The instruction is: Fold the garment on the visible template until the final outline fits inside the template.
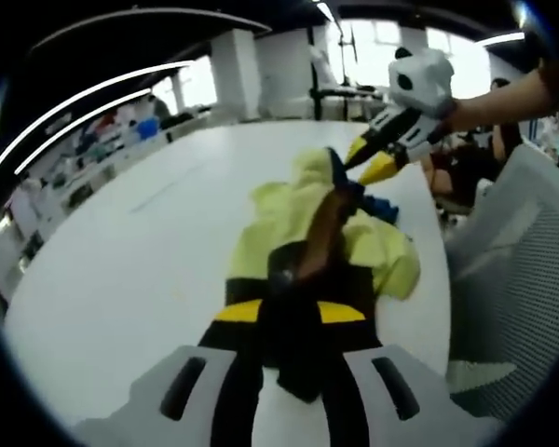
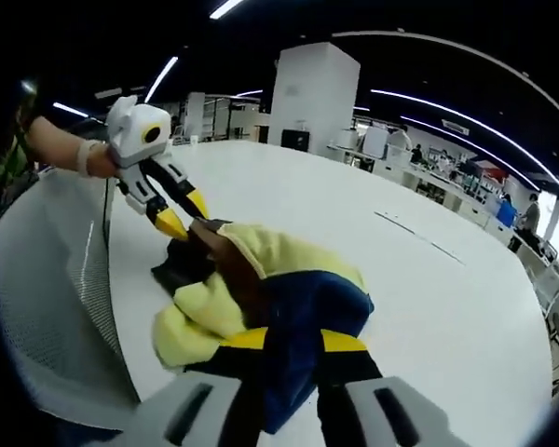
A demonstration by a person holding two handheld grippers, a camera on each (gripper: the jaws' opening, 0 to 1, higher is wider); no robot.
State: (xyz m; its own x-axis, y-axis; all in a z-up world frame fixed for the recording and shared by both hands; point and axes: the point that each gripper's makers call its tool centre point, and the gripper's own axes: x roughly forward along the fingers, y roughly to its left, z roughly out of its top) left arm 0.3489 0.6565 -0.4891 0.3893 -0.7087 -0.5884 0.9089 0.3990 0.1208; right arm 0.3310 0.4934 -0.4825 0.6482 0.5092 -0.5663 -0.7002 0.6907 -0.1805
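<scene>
- On a white table (image 1: 121, 270) in an open workroom, a yellow garment (image 1: 289, 209) with dark blue and brown parts lay bunched in a heap, gripped at opposite ends by two hand-held grippers.
- The left gripper (image 1: 293, 321) had its jaws pressed together on a dark fold of the cloth, pinching it at the near end in the left gripper view; the hold appeared meant to anchor that end while the other was worked.
- The right gripper (image 2: 289, 349) was likewise clamped on the blue part (image 2: 307, 307) of the garment (image 2: 261, 256), the fabric bulging up between its yellow-tipped jaws in the right gripper view.
- Each tool showed in the other's camera: the right gripper (image 1: 377, 158) reached in at the far end of the heap, and the left gripper (image 2: 177, 219) met the dark edge of the cloth from the left, a person's bare forearm (image 2: 61, 144) behind it.
- The two grips at opposite ends suggested the cloth was being lifted or drawn out to be laid flat, rather than folded yet.
- No template outline could be made out on the tabletop in either view, so the fit could not be judged; the task looked far from done.
- A white mesh chair (image 1: 522, 270) stood just beside the table edge, near the garment.
</scene>
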